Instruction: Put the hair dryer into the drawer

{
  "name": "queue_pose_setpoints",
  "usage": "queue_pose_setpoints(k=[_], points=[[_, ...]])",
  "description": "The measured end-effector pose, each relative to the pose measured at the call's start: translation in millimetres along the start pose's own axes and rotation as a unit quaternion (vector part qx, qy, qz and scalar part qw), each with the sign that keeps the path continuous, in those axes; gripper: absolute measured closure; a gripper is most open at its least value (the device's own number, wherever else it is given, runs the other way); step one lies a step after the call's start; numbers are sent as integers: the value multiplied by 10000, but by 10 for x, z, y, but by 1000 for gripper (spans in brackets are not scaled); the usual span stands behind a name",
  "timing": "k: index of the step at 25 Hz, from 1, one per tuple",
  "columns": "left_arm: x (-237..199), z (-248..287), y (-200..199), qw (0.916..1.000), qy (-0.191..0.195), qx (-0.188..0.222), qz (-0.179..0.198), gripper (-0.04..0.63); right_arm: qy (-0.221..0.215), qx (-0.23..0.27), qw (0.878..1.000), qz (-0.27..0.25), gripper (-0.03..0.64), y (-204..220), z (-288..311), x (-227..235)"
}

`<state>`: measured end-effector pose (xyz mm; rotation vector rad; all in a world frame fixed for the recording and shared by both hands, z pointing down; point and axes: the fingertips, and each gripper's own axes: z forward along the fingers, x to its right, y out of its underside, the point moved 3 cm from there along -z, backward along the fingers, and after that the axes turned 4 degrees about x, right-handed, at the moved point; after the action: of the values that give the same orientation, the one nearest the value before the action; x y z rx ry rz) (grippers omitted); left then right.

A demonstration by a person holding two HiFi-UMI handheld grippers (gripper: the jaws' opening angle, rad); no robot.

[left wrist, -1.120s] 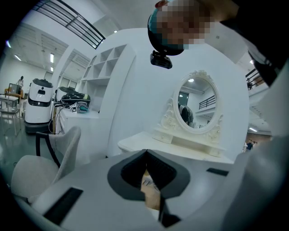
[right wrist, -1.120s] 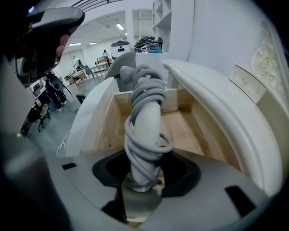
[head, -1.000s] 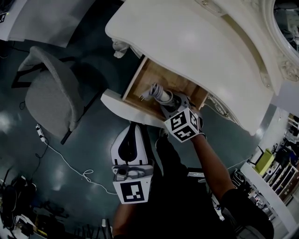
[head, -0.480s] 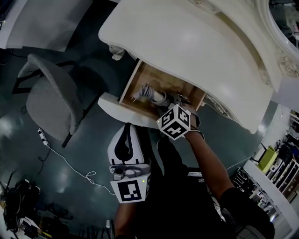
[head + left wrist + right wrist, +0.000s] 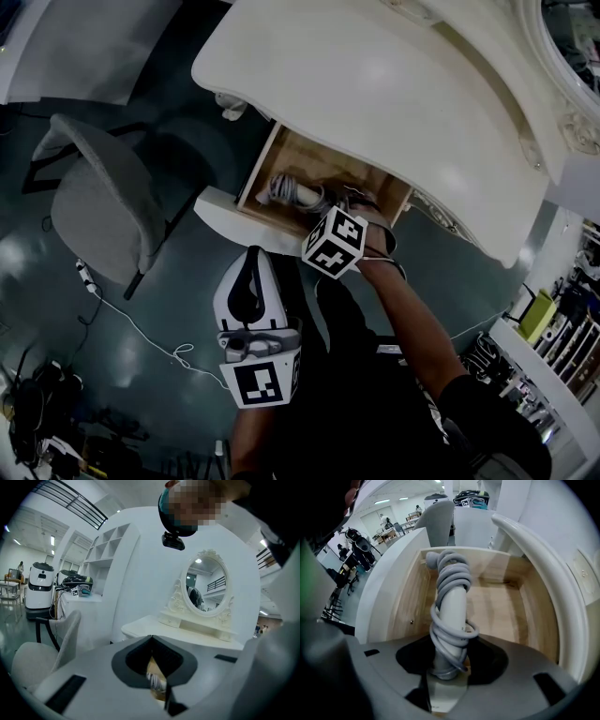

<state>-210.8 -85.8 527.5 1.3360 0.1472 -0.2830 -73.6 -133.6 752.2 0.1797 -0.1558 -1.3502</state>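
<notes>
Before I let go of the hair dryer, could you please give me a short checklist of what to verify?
1. Drawer open wide enough: ok.
2. Right gripper shut on the hair dryer: ok, its jaws clamp one end.
3. Hair dryer inside the drawer walls: ok, it points along the wooden bottom.
4. Hair dryer resting on the drawer bottom: cannot tell, the underside is hidden.
5. Cord wound round the body, nothing hanging over the edge: ok.
6. Left gripper out of the way: ok, shut, empty and held back from the drawer.
</notes>
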Motion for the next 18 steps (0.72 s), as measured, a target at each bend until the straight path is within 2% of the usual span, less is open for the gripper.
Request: queue_pose_setpoints(k=[6, 18], points=[[-8, 16, 3, 10000, -1, -22, 1, 572, -63, -327, 9992, -205, 416, -3, 74, -25], [-57, 0, 46, 10000, -53, -63, -46, 572, 8, -561, 9982, -209, 413, -11, 152, -34]])
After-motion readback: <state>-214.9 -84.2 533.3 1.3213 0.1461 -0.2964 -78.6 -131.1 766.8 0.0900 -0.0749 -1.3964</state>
